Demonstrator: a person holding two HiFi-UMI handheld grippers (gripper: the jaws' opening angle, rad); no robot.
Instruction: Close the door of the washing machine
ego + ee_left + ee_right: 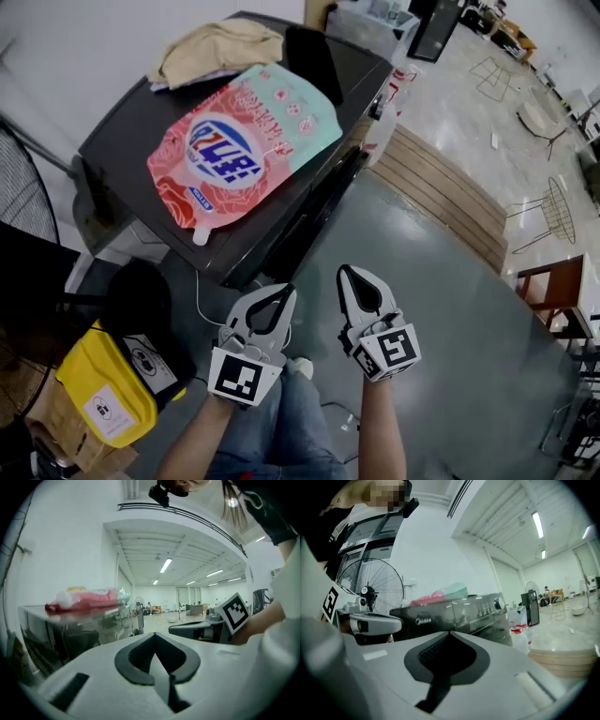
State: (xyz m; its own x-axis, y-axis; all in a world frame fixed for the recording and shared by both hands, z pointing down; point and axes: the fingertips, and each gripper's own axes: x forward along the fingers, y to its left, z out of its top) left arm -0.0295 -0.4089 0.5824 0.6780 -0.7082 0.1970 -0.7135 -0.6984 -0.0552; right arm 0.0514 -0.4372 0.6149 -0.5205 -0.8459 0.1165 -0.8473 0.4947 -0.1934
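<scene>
The glossy black washing machine (pixel 131 150) stands just ahead of the person. Its flat top serves as a tabletop for a pink-and-mint detergent pouch (pixel 239 141) and a crumpled beige cloth (pixel 216 47), probably parked there to stay out of the way. The machine's front runs down the side nearest the tongs, and I can't make out a door standing open, so it looks shut. The left tongs (pixel 281 295) and right tongs (pixel 349 277) are both clenched on nothing, side by side and clear of the machine, as if not in use.
</scene>
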